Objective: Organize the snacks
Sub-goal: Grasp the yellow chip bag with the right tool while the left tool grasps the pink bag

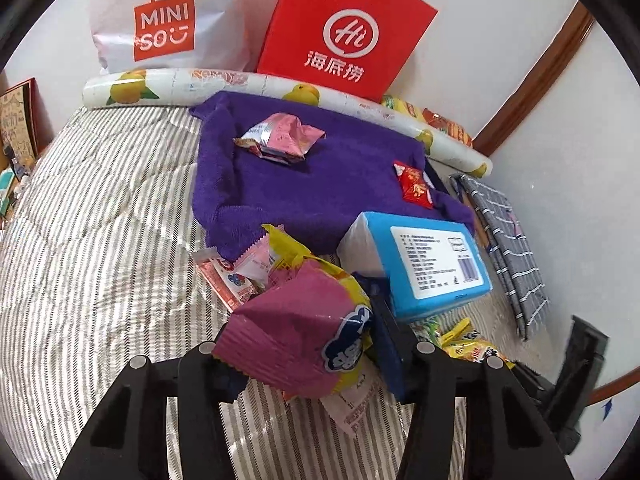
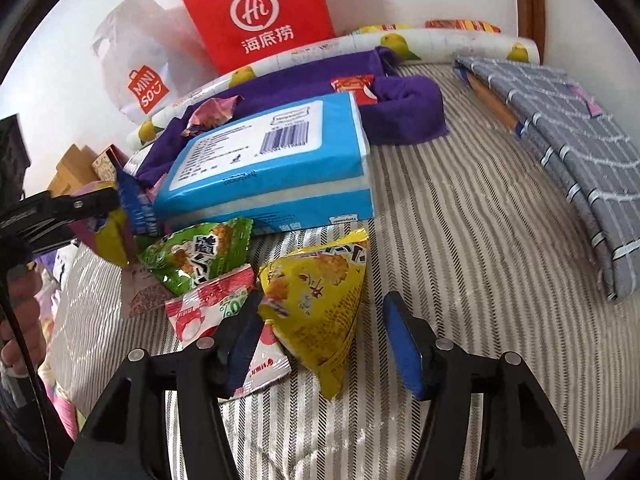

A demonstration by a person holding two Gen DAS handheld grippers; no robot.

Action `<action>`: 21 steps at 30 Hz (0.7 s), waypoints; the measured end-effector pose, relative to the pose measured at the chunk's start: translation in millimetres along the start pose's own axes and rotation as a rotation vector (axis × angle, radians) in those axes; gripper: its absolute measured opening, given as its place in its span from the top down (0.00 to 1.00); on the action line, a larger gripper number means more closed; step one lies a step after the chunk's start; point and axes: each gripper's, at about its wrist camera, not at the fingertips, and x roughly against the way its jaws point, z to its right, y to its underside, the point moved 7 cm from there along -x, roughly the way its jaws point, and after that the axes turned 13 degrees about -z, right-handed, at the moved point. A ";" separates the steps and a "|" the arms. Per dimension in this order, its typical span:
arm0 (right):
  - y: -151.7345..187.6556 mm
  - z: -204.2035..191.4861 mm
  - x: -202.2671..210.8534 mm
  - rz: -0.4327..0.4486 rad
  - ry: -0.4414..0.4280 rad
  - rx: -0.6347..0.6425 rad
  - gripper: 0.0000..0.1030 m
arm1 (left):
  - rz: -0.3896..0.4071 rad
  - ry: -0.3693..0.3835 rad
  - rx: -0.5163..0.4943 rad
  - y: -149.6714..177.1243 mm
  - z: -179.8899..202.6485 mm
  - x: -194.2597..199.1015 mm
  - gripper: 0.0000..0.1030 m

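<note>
My left gripper [image 1: 302, 332] is shut on a pink and yellow snack bag [image 1: 304, 328] over the striped bedding [image 1: 100, 240]; the same grip shows at the left edge of the right wrist view, on the bag [image 2: 110, 236]. My right gripper [image 2: 320, 344] stands open around a yellow triangular snack bag [image 2: 316, 292], with a gap at its right blue pad [image 2: 402, 344]. Its left finger rests on a red and white packet [image 2: 208, 304]. A green snack bag [image 2: 200, 256] lies just behind. Pink packets [image 1: 280, 140] and a red packet [image 1: 414, 186] sit on a purple towel [image 1: 320, 192].
A blue tissue pack [image 1: 424, 264] lies between the towel and the snack pile. A red paper bag [image 1: 344, 28], a white Miniso bag [image 1: 164, 24] and a lemon-print roll [image 1: 168, 84] line the wall. Folded grey checked cloth [image 2: 560, 128] lies at the right.
</note>
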 end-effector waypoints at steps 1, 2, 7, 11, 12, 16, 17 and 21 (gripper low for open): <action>-0.5 0.0 -2.5 -0.004 -0.011 -0.006 0.42 | 0.006 -0.006 -0.003 0.4 -0.3 2.9 0.52; -1.2 -0.2 -2.9 0.003 -0.011 -0.010 0.42 | 0.015 -0.011 -0.010 1.4 -0.2 7.4 0.52; -3.7 -1.6 -3.0 0.023 -0.005 -0.024 0.50 | 0.037 -0.005 -0.020 5.6 -0.3 22.4 0.53; -0.9 -7.0 1.7 0.023 0.005 -0.013 0.56 | 0.059 0.003 -0.018 9.6 -1.3 35.6 0.53; 0.1 -8.2 3.6 0.027 0.011 -0.010 0.56 | 0.061 0.004 -0.016 10.3 -1.2 37.5 0.53; 4.2 -15.0 17.6 0.052 0.028 0.004 0.56 | 0.086 -0.003 -0.031 15.3 1.7 50.1 0.53; 4.9 -17.1 21.6 0.058 0.027 0.006 0.56 | 0.092 -0.005 -0.033 16.1 2.3 52.9 0.53; 5.8 -27.0 41.2 0.090 0.033 0.033 0.56 | 0.118 0.007 -0.030 17.8 4.6 65.6 0.53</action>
